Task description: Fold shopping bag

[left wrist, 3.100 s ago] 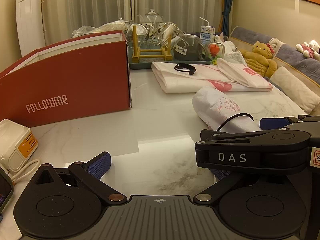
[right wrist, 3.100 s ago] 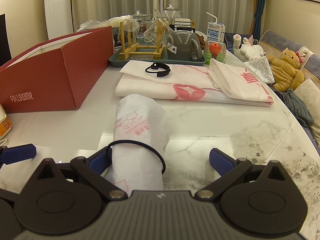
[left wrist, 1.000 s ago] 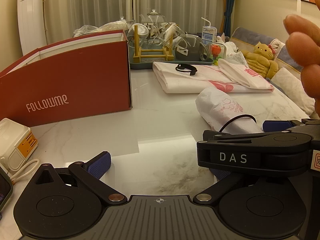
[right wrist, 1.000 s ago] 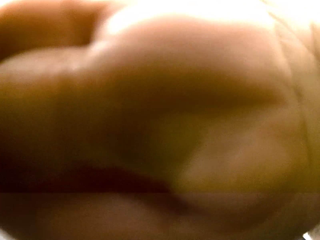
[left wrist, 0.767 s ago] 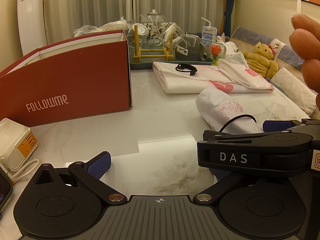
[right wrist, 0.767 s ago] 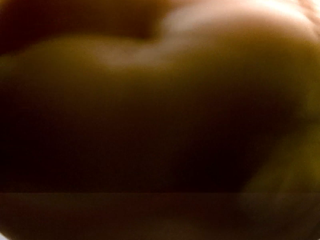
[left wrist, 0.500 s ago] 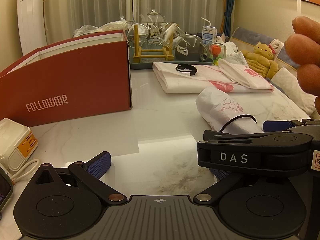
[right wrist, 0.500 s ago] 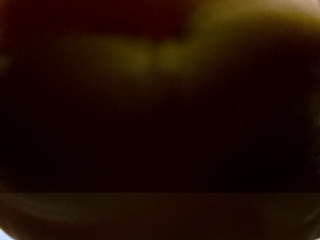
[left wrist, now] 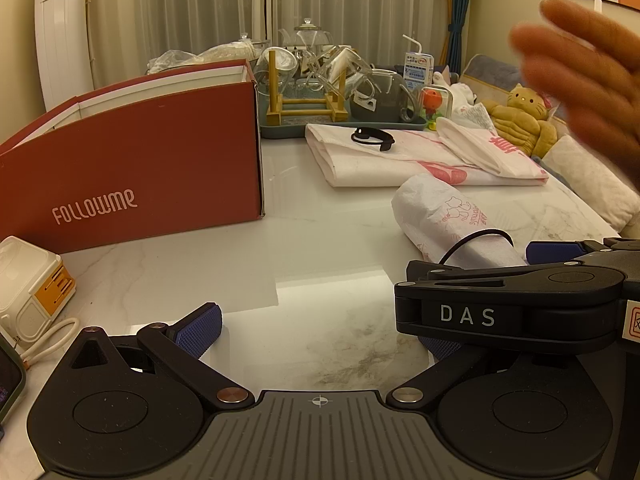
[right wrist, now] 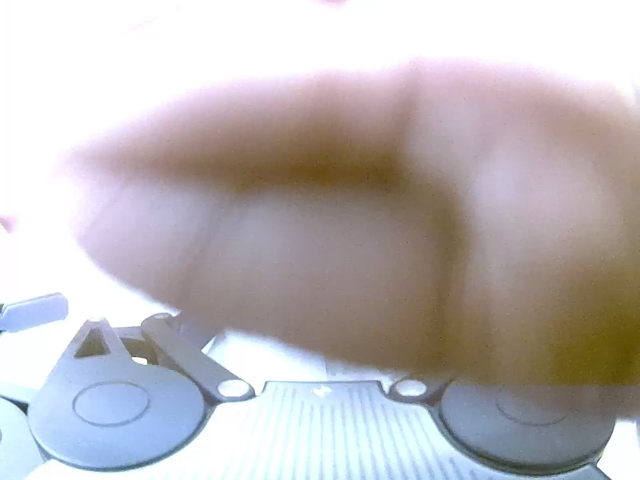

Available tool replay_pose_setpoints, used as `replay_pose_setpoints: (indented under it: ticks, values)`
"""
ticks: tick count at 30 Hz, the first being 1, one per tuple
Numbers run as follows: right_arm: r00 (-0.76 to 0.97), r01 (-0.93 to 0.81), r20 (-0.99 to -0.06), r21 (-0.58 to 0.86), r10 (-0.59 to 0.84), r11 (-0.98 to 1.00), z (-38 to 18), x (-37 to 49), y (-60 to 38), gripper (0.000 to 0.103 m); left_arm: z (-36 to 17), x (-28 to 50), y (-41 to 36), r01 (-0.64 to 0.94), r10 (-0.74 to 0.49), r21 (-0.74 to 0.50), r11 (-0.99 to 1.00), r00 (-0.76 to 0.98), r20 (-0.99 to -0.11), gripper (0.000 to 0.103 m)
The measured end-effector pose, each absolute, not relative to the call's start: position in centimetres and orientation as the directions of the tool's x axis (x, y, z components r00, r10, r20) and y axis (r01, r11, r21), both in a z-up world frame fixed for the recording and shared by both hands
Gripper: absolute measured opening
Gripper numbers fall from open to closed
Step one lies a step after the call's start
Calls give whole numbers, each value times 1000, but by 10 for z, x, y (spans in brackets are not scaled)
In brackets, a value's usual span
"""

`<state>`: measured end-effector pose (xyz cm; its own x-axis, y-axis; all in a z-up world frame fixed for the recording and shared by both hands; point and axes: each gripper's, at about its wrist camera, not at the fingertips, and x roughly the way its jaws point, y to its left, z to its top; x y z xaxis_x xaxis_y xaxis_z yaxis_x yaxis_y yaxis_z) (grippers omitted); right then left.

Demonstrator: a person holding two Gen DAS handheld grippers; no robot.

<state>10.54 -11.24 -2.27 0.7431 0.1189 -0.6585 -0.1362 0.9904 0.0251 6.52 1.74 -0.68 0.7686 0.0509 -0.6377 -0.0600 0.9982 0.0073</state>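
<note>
Shopping bag (left wrist: 448, 216), white with pink print, lies rolled into a tube on the marble table (left wrist: 304, 248), with a black elastic band (left wrist: 476, 240) looped around its near end. It sits ahead and to the right of the left gripper (left wrist: 320, 332), whose blue-padded fingers (left wrist: 200, 324) stand wide apart over bare tabletop, holding nothing. The right gripper (left wrist: 552, 248) rests just beside the rolled bag's near end; in the left wrist view only one blue fingertip and the black body marked DAS show, so whether its claw is wide or narrow cannot be told. The right wrist view is washed out, and a blurred hand (right wrist: 360, 220) right before the lens covers the fingertips. That same hand (left wrist: 588, 76) hangs blurred in the air at the right edge of the left wrist view. Farther back, more white bags (left wrist: 416, 152) lie folded flat with a second black band (left wrist: 372, 138) on top. A red FOLLOWME box (left wrist: 132, 168) stands at the left, and a tray of glassware (left wrist: 340, 92) stands behind.
</note>
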Motion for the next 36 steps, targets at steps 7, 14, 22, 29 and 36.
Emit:
replay_pose_setpoints:
  ticks: [7,14,22,29,36]
  values:
    - [743,-135,-659,25,118,991,-23,108,-111,103,-7,65,17,-61,53,9,998,769,-638,103]
    - [743,-133,-659,25,117,991,-23,106,-109,103,-7,65,17,-64,56,10,998,768,-638,103]
    - [743,-134,-659,19,113,991,-18,107,-105,103,-7,61,15,-36,36,13,999,770,-637,103]
    - [743,-134,-659,20,114,991,-19,110,-104,103,-6,56,11,7,5,16,1000,774,-633,103]
    - [744,-132,-659,18,111,991,-20,112,-102,103,0,45,5,18,12,46,999,808,-589,103]
